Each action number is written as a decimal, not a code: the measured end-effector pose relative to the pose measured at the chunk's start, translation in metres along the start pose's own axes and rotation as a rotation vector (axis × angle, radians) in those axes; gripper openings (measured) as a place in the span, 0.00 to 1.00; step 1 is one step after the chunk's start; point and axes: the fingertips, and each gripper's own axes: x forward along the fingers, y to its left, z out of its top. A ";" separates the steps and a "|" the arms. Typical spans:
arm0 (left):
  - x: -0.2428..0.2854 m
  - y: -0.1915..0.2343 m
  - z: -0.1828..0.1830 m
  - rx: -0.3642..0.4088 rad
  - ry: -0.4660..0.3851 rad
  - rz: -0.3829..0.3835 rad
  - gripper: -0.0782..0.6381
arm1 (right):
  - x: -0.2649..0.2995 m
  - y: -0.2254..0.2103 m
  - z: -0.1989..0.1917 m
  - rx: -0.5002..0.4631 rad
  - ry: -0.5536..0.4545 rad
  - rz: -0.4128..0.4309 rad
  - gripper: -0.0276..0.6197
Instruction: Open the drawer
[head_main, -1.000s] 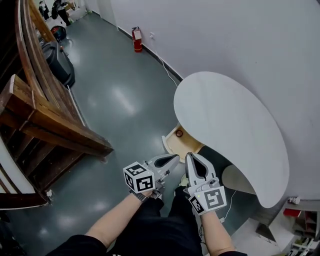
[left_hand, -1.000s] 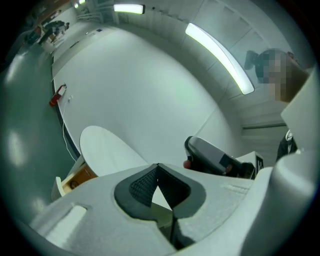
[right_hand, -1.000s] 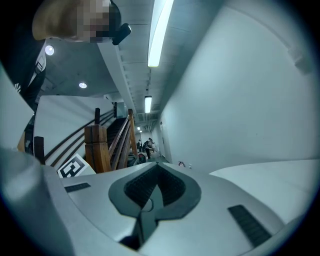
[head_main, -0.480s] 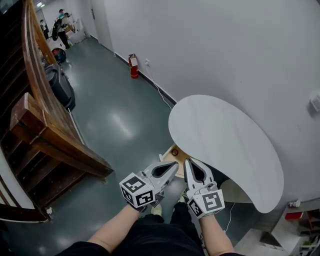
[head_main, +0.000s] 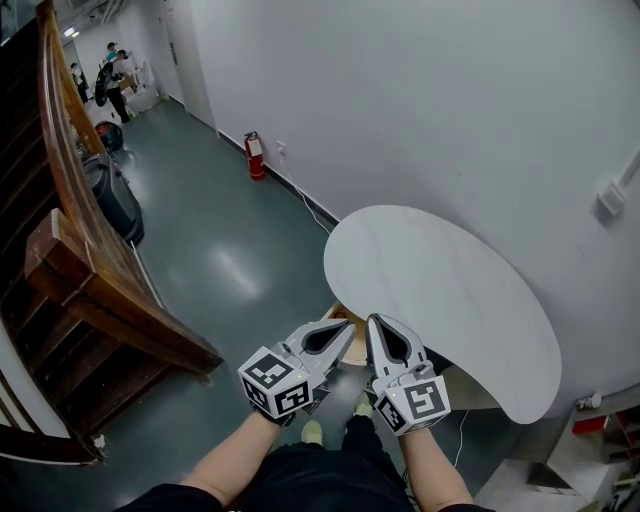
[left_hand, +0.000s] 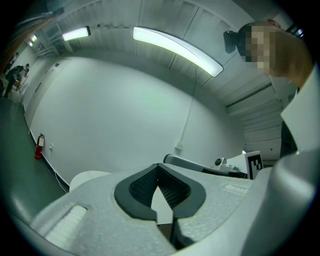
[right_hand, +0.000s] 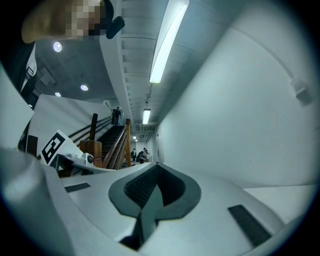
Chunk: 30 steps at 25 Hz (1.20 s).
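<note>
Drawer (head_main: 340, 316) shows only as a pale wooden corner jutting from under the near left edge of the rounded white worktop (head_main: 440, 300), just beyond the left gripper (head_main: 349, 328). The right gripper (head_main: 375, 322) is held close beside it on the right. Both pairs of fingers are clenched on nothing, above the grey floor (head_main: 230, 270). A red fire extinguisher (head_main: 256, 157) stands far left against the wall (head_main: 420, 100).

left gripper (head_main: 347, 330) jaws together, empty, right gripper (head_main: 372, 324) seemingly closed too, forearms (head_main: 235, 462) side by side
</note>
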 end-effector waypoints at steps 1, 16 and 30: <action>0.001 -0.001 0.002 0.004 -0.002 0.002 0.12 | -0.001 -0.001 0.002 -0.002 0.000 -0.002 0.07; 0.011 -0.003 0.014 0.059 -0.008 0.028 0.12 | -0.001 -0.008 0.009 -0.030 0.019 -0.009 0.06; 0.014 -0.001 0.019 0.087 -0.007 0.042 0.12 | 0.001 -0.010 0.009 -0.042 0.021 -0.012 0.06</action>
